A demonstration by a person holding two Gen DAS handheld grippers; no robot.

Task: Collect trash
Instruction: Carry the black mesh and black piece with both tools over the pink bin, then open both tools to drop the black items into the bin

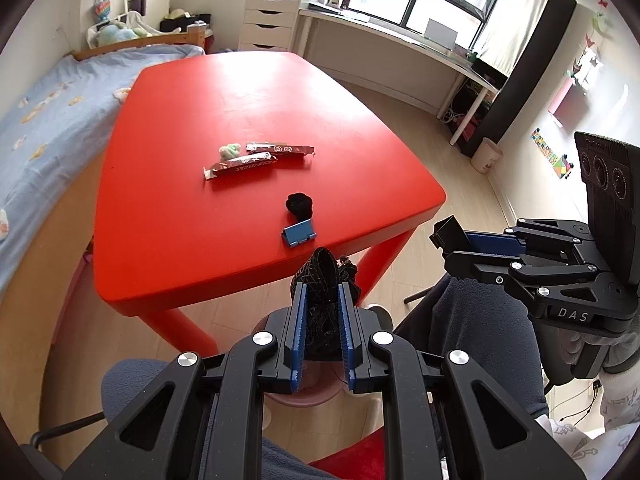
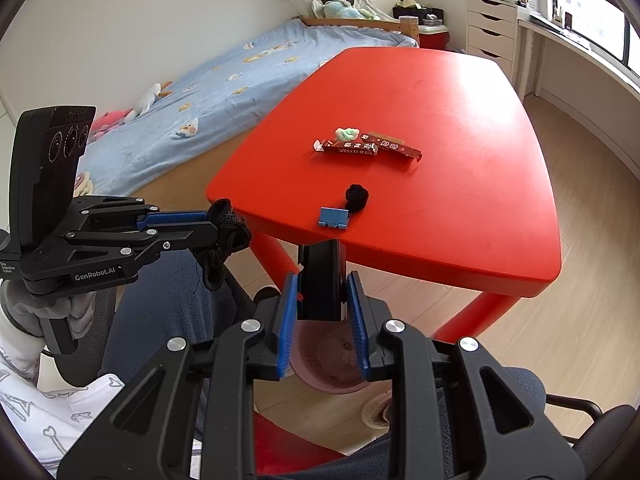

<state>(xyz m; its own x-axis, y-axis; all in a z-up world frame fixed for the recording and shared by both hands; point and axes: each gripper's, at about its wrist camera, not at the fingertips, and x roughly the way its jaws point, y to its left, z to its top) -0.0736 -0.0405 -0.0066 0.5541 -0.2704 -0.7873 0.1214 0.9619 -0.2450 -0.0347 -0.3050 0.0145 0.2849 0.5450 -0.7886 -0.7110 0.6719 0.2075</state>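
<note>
My left gripper (image 1: 322, 292) is shut on a crumpled black mesh rag (image 1: 325, 266), held just off the near edge of the red table (image 1: 180, 240). My right gripper (image 2: 322, 280) is shut on a black rectangular box (image 2: 320, 260), which stands upright between the blue pads. Both hang over a pink bin (image 2: 332, 372) on the floor, below the table's edge. On the table lie two brown snack wrappers (image 1: 256, 162), a green-white crumpled wad (image 1: 229, 151), a black fuzzy ball (image 1: 300, 204) and a small blue stand (image 1: 300, 234). The right wrist view also has the left gripper (image 2: 214, 222) with the rag (image 2: 228, 236).
A bed with a blue sheet (image 1: 48, 120) runs along the table's left side. White drawers (image 1: 268, 24) and a long desk (image 1: 400, 44) stand under the window. The person's lap in dark trousers (image 1: 480, 320) fills the foreground. A small pale bin (image 1: 486, 156) stands by the desk.
</note>
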